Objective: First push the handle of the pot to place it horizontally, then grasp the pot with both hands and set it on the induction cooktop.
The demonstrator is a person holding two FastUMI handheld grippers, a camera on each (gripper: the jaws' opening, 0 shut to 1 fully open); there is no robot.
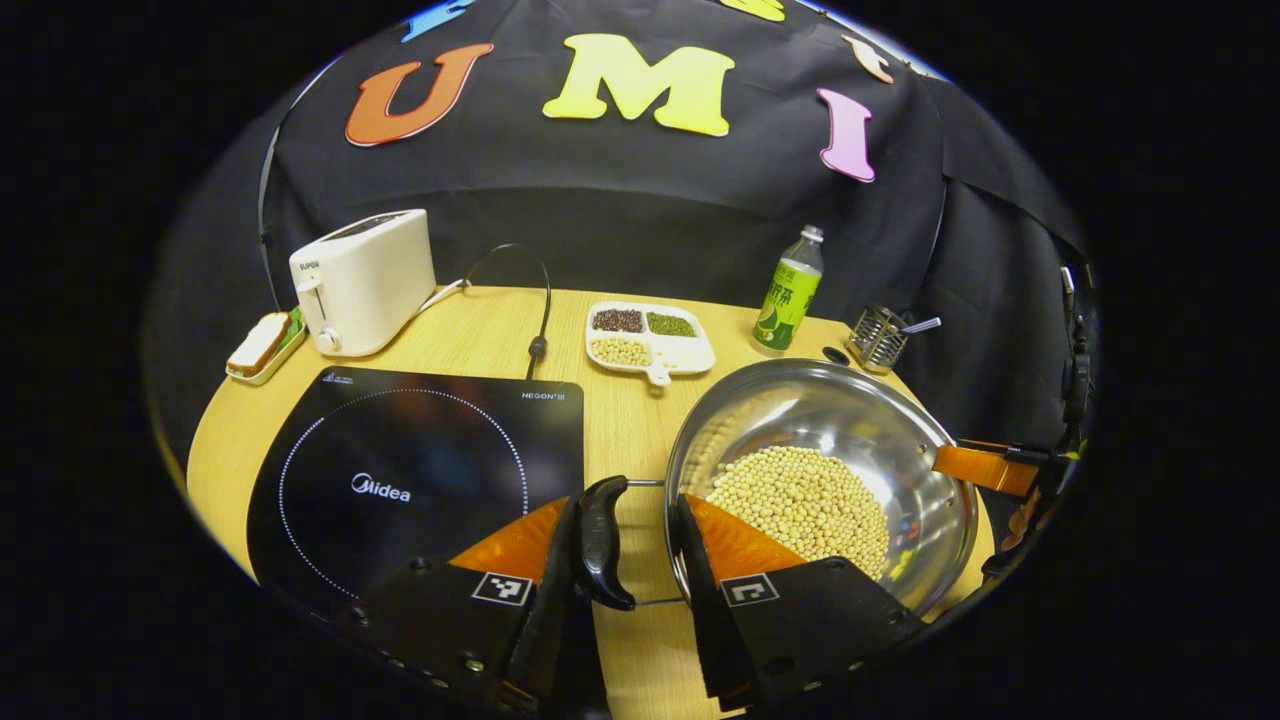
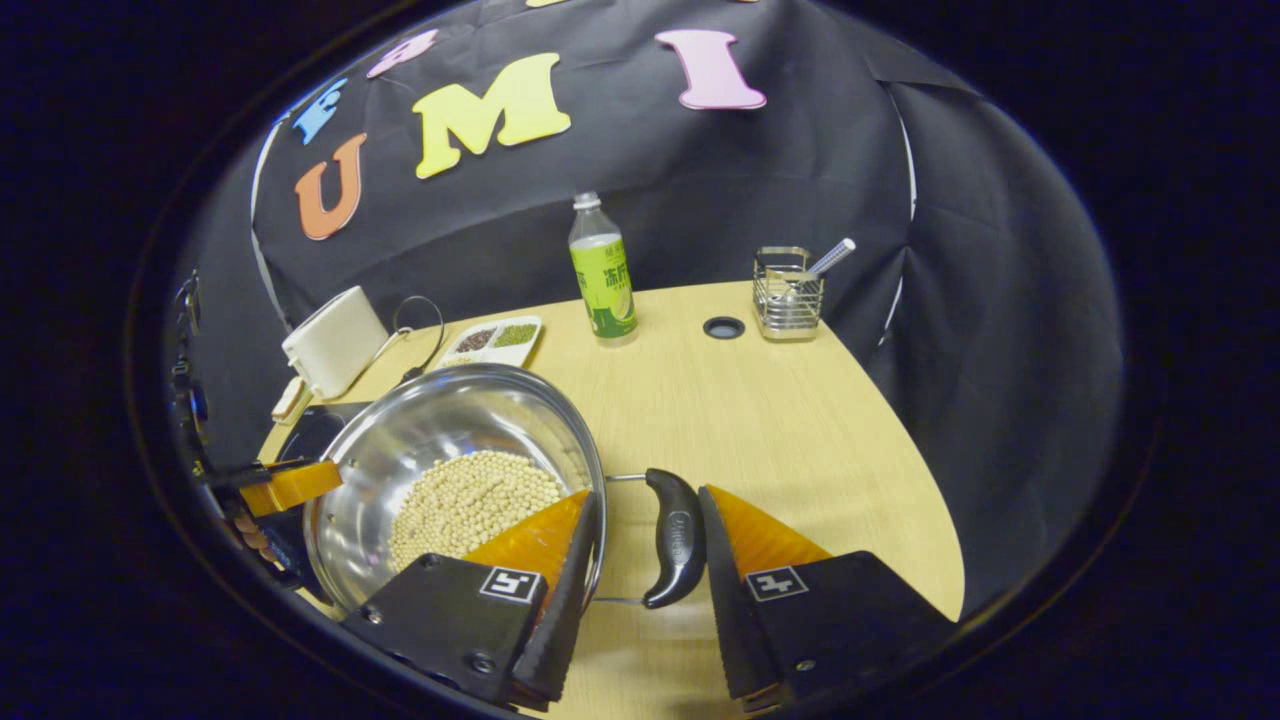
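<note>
Before lifting the pot (image 1: 850, 420), parked on the worktop (image 1: 620, 420) just beside the induction cooktop (image 1: 420, 450), note left claw (image 1: 628, 505) and right claw (image 2: 648, 492) both released, merely straddling the handles (image 1: 600, 540). Clench unevenly or off-centre and risk tilting, slipping, spilling beans (image 1: 800, 500).

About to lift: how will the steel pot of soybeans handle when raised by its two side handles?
The pot is rigid polished steel, so probably slippery at the rim. Its soybeans lie loose, so tilting would likely shift them. The black handle hangs on thin wire, so it may swivel.
</note>
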